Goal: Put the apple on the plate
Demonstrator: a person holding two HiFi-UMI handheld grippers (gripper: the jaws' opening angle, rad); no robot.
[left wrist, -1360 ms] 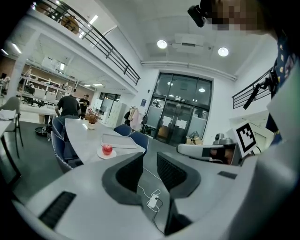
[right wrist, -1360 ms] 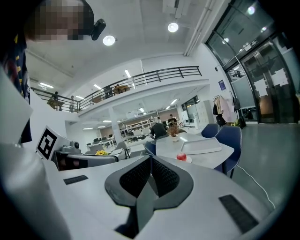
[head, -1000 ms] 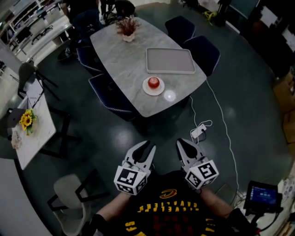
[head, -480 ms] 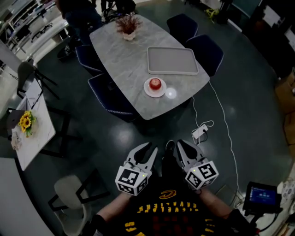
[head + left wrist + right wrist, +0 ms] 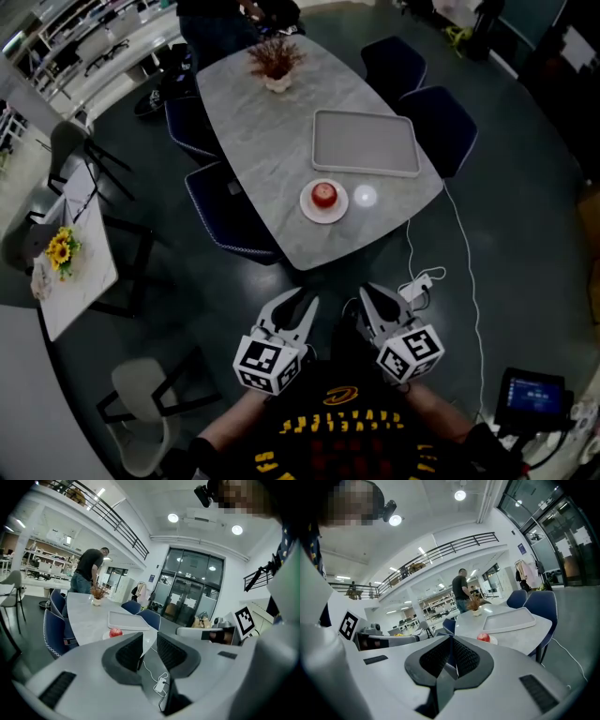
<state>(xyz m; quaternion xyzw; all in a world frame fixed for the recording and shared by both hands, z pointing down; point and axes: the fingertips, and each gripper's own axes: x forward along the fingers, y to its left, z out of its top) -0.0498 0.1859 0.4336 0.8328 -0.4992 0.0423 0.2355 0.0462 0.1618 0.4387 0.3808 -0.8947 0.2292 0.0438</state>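
The round red apple [image 5: 323,194] already sits on the small white plate [image 5: 307,211] at the grey stone table's [image 5: 262,141] near edge, the task apparently complete, while you stand well apart, left gripper [image 5: 300,300] slightly parted and empty, right gripper [image 5: 367,292] closed on nothing.

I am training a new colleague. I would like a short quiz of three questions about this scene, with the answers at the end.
1. True or false: the apple lies on the plate.
2. The jaws of the left gripper are: A. apart, with nothing between them; B. shut on the apple; C. shut on a cable.
3. What stands at the far end of the table, seen from the person?

Key: 1. true; 2. A; 3. a potted plant.
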